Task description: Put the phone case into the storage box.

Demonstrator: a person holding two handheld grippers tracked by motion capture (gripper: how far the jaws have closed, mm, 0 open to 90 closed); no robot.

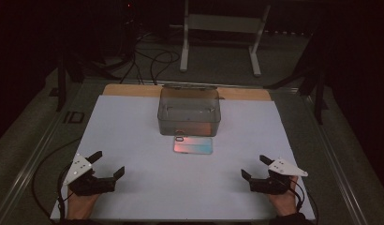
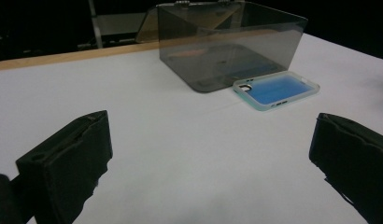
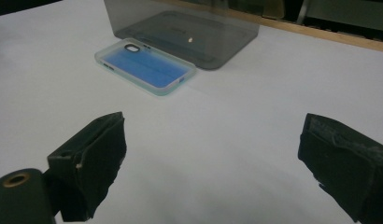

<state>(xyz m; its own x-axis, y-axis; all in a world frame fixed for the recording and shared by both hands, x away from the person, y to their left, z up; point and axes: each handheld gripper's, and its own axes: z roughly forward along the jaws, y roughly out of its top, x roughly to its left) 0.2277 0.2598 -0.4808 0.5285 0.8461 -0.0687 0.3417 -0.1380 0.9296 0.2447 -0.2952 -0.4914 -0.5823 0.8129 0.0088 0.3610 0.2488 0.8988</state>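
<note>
Resting wide open on the table (image 1: 134,140), each hand-held gripper (image 1: 107,165) (image 1: 254,167) likely awaited reaching ahead for the phone case (image 1: 193,145).

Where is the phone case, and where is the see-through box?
phone case (image 1: 193,145): high view, middle of its shiny back.
see-through box (image 1: 188,123): high view, its near wall.
</note>
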